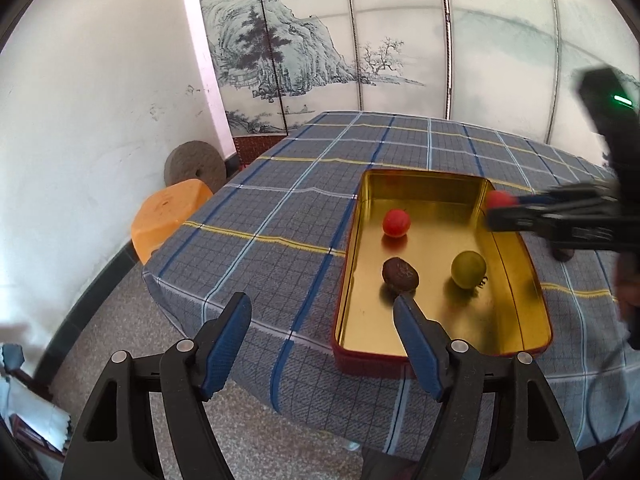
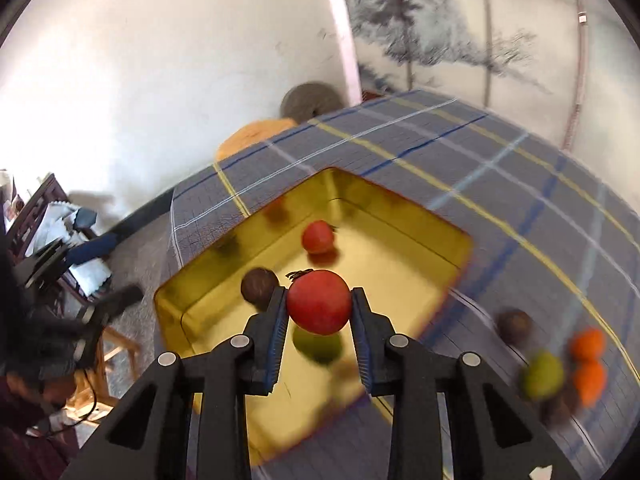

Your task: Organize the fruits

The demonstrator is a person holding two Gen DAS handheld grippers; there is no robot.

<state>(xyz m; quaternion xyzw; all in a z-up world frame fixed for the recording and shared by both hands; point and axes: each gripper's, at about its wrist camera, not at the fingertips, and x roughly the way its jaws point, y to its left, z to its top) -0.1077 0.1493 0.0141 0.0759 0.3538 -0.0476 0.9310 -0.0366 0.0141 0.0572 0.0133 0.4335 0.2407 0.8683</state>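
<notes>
My right gripper (image 2: 319, 306) jaws clamp a red tomato (image 2: 319, 302); I should lower it into bare gold tin (image 2: 408, 264) floor, clear of 3 fruits. Left gripper (image 1: 322, 330) jaws gape, empty.

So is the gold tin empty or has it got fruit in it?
Not empty. The gold tin holds a red fruit, a green fruit and a brown fruit.

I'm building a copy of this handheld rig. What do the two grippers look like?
Both match: black plastic frames with triangular cut-outs and silver pivot pins, ending in two tapered fingers faced with ribbed blue pads. See the left gripper and right gripper. From the left view, the right one's black body carries a small green light and a thin dark cable.
</notes>
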